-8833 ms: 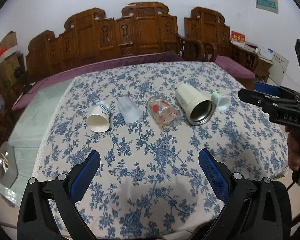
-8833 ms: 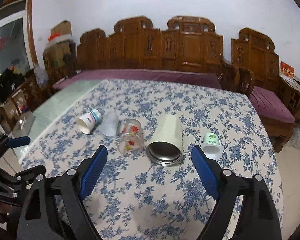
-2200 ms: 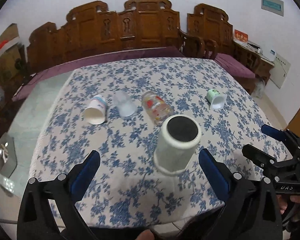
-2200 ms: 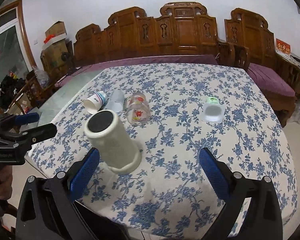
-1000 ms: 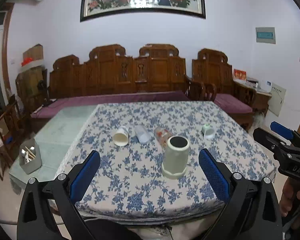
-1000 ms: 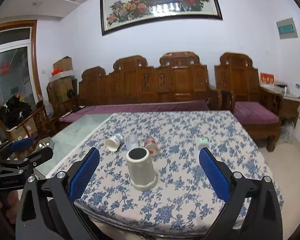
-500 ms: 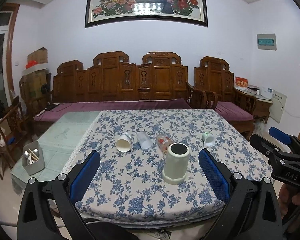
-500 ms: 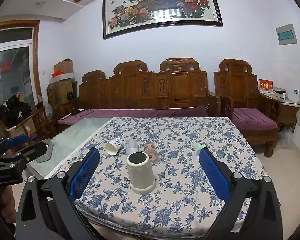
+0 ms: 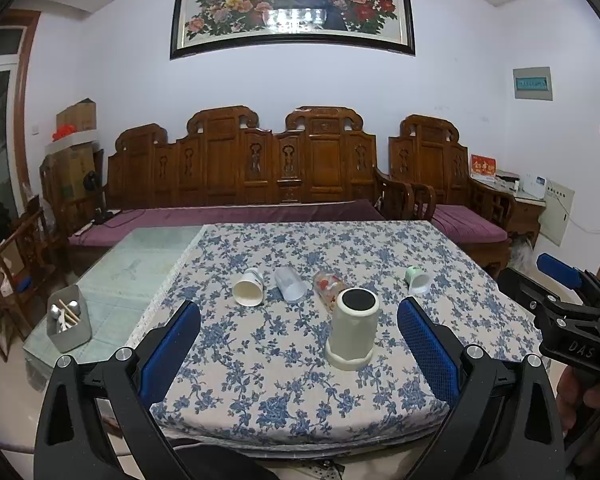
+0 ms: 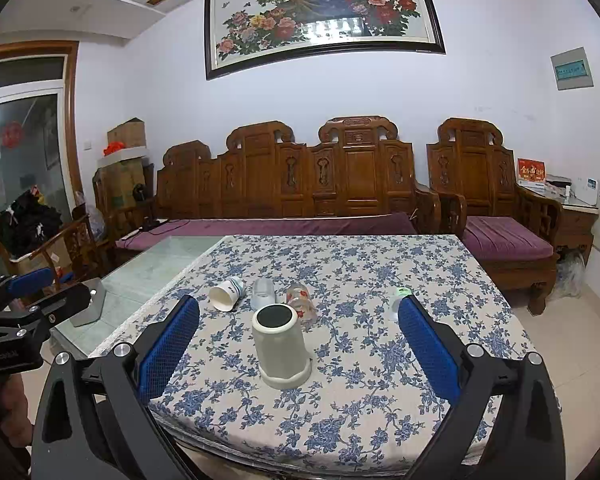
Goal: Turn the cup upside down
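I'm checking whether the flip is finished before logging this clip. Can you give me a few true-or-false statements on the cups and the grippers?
1. The cream cup stands upside down on the tablecloth, its wide rim down. True.
2. The left gripper is shut on the cream cup. False: its jaws are wide open and hold nothing.
3. The paper cup lies on its side. True.
4. The patterned glass stands upright. False: it lies on its side behind the cream cup.
5. The right gripper is open and empty. True.
6. The small green cup is stacked on the cream cup. False: it lies apart, on the cloth.
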`<state>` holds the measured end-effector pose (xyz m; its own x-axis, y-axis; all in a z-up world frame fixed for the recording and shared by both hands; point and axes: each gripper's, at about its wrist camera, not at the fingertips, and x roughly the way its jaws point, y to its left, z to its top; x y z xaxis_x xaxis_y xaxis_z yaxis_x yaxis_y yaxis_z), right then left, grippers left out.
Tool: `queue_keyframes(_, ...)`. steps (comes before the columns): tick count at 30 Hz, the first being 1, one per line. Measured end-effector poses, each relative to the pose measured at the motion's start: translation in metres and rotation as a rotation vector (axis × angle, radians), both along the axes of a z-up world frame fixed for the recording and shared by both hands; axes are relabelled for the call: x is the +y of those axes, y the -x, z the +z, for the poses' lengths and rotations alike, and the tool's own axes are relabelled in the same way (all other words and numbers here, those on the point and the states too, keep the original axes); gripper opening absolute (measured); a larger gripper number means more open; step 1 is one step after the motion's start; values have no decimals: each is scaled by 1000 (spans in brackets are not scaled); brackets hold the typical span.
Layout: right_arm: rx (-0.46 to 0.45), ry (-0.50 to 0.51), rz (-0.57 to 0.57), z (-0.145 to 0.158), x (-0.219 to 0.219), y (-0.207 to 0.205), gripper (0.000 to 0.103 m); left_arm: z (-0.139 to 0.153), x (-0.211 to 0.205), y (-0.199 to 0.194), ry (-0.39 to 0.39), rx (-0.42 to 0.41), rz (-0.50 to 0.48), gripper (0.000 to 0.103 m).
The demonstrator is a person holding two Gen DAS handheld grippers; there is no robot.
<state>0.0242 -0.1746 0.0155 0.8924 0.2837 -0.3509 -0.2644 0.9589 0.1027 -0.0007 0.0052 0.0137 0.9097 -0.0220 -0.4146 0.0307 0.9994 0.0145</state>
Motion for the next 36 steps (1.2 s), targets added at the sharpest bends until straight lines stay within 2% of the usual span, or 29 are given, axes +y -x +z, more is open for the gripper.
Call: queue_keyframes(36,0,0,-3,0,1,0,100,7,1,4,2,-22,4,95)
